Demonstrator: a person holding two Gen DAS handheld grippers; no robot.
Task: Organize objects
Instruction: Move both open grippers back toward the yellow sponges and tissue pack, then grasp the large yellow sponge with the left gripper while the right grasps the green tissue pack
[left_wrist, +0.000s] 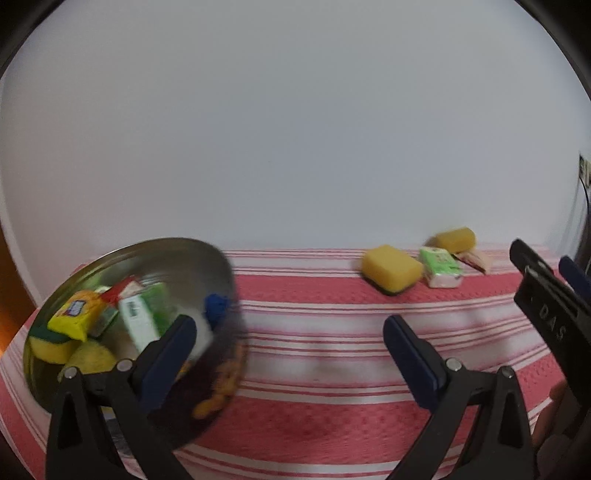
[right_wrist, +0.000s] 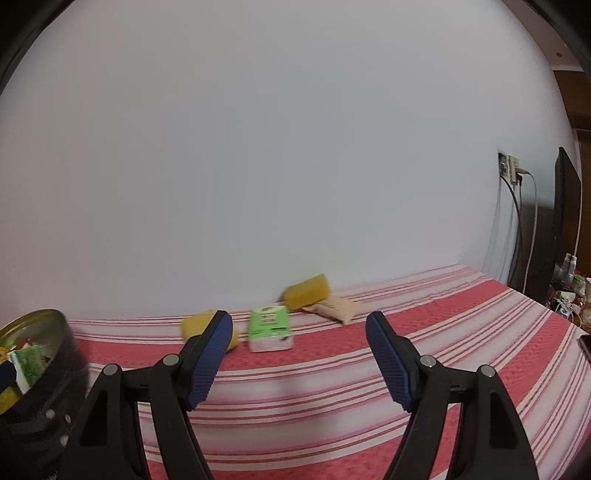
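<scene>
A metal tin (left_wrist: 147, 245) stands at the left on the red-and-white striped cloth (left_wrist: 332, 354); it holds sponges, a yellow packet and green cartons. My left gripper (left_wrist: 291, 325) is open, its left finger in front of the tin's wall, nothing between the jaws. Farther back lie a yellow sponge (left_wrist: 391, 269), a green-white carton (left_wrist: 441, 267), a second sponge (left_wrist: 456, 239) and a beige packet (left_wrist: 476, 260). My right gripper (right_wrist: 299, 319) is open and empty, short of the carton (right_wrist: 269, 330). Its left finger partly hides one sponge (right_wrist: 194, 325). The tin (right_wrist: 70, 354) shows at the left edge.
A plain white wall rises right behind the objects. At the right are a wall socket with cables (right_wrist: 511, 170), a dark upright panel (right_wrist: 565, 221) and small clutter (right_wrist: 569, 291) beyond the cloth's edge. My right gripper (left_wrist: 541, 258) shows at the right edge of the left wrist view.
</scene>
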